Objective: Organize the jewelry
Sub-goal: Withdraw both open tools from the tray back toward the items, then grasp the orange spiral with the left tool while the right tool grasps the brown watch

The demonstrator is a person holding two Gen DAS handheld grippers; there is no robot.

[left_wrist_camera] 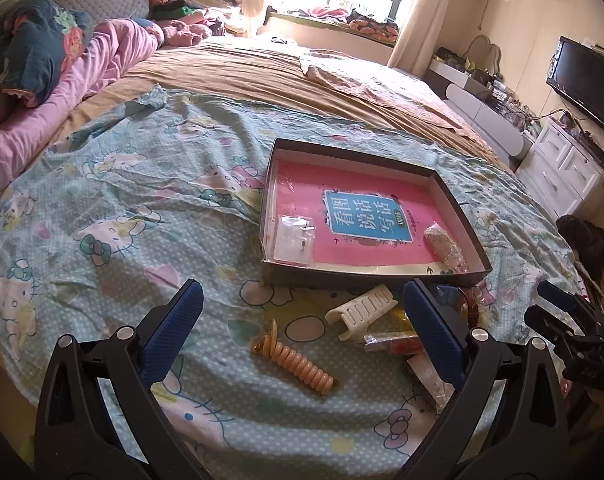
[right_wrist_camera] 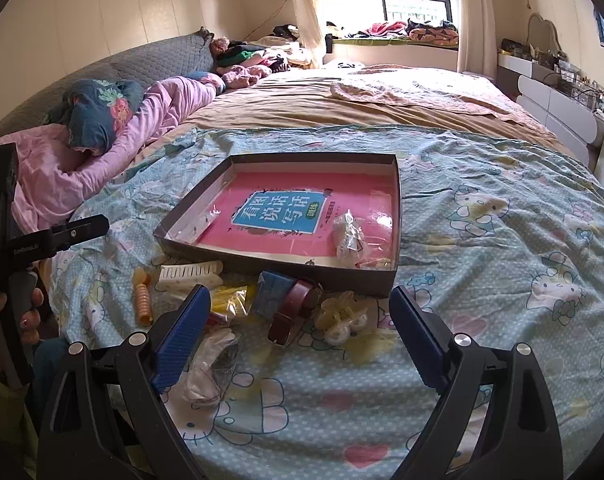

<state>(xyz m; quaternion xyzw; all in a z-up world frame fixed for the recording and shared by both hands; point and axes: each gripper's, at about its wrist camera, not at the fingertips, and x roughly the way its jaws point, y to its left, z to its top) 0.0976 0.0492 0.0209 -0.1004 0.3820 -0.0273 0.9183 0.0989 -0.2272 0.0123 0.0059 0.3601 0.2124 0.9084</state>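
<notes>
Jewelry pieces lie loose on the bed before both wide-open, empty jaws: the left gripper (left_wrist_camera: 302, 332) faces an orange coil tie (left_wrist_camera: 298, 364) and white claw clip (left_wrist_camera: 361, 306), the right gripper (right_wrist_camera: 300, 336) a brown strap (right_wrist_camera: 294, 312). All look light; the coil seems springy, so pinch its middle, then carry it to the tray (right_wrist_camera: 286, 266) just beyond

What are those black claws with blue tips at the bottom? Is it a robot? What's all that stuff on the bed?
No robot: a person holds two grabber tools, one per hand, each with a camera looking along its fingers. One picture is from the left gripper, the other from the right gripper. Both are open and hold nothing. On the bed sheet stands a shallow box with a pink book and small bags inside. In front lie a white hair clip, an orange coil hair tie and a red-brown strap.
</notes>
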